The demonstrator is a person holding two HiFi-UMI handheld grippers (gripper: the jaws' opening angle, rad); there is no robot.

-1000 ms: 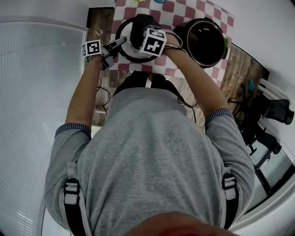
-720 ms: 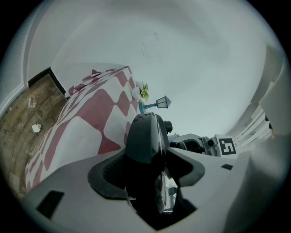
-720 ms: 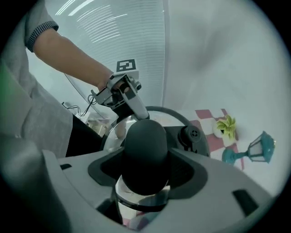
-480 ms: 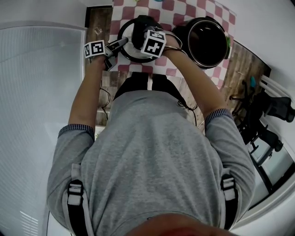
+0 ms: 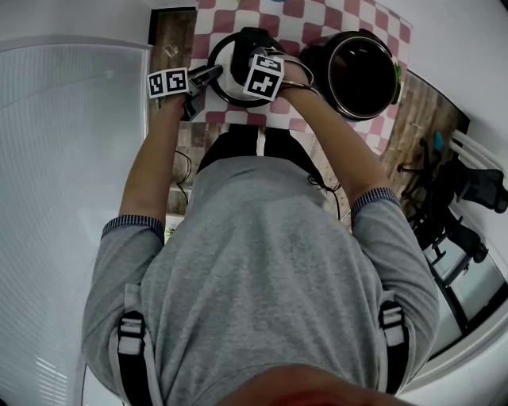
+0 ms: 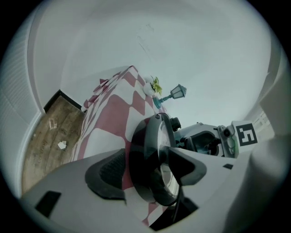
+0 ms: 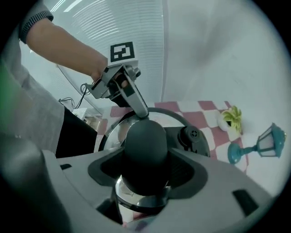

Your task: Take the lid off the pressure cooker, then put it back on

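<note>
Left gripper (image 6: 150,172) jaws just opening wide, seemingly freeing round black-edged glass lid (image 6: 157,136); right gripper (image 7: 145,170) clamping black knob (image 7: 145,139); set-down likely finishing.

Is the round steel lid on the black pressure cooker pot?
No, the pot gapes open; the right gripper holds the lid beside it.

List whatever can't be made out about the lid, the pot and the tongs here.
- Lid underside, and whether it rests on the table: head view, the right tongs cover it; gripper views, the tongs' bodies block it.
- Pot contents: head view, inside too dark.
- Left tongs, jaws just opening round the lid's rim: whether either pad touches it; left gripper view, the rim hides the contact.
</note>
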